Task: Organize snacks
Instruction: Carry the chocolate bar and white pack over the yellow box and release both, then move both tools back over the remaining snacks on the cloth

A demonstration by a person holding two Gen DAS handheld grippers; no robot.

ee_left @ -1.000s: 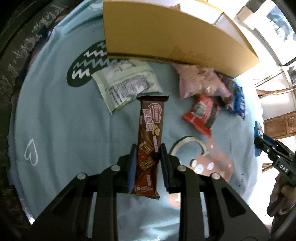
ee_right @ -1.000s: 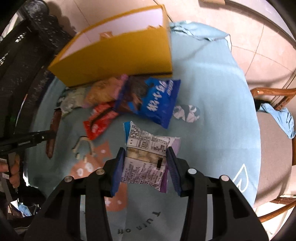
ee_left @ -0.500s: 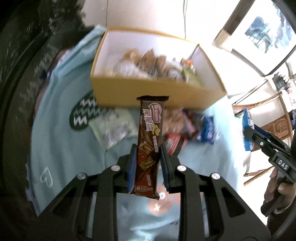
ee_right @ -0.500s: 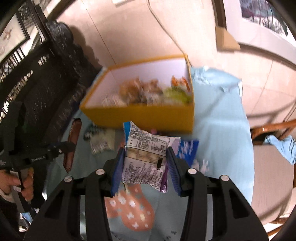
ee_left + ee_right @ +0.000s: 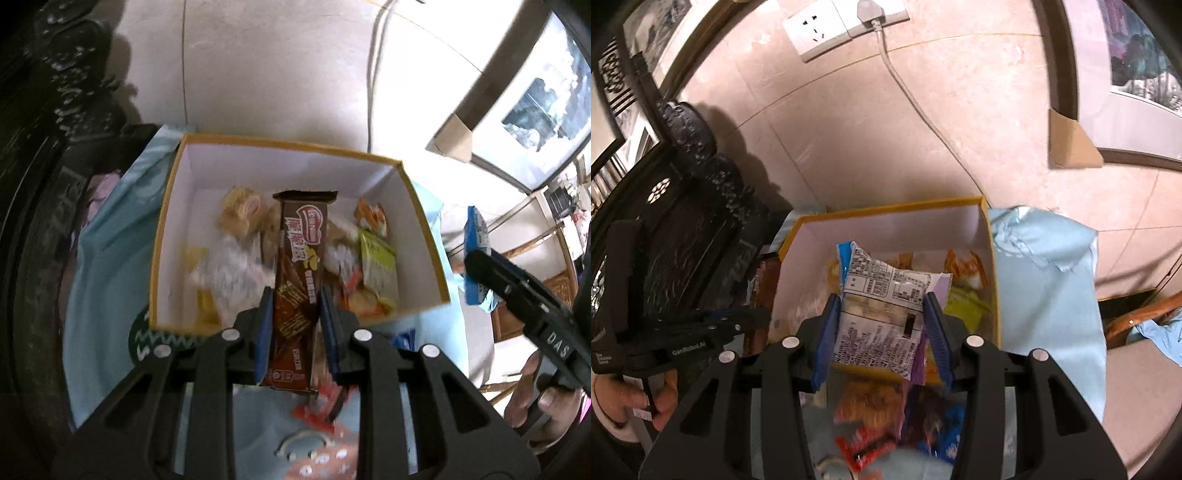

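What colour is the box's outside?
Yellow outside, white inside; the box shows best in the left wrist view.

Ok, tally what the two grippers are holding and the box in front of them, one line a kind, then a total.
Chocolate bar: 1, clamped in the left gripper
Snack bag: 1, clamped in the right gripper
Yellow box: 1, open, with snacks inside
Total: 3
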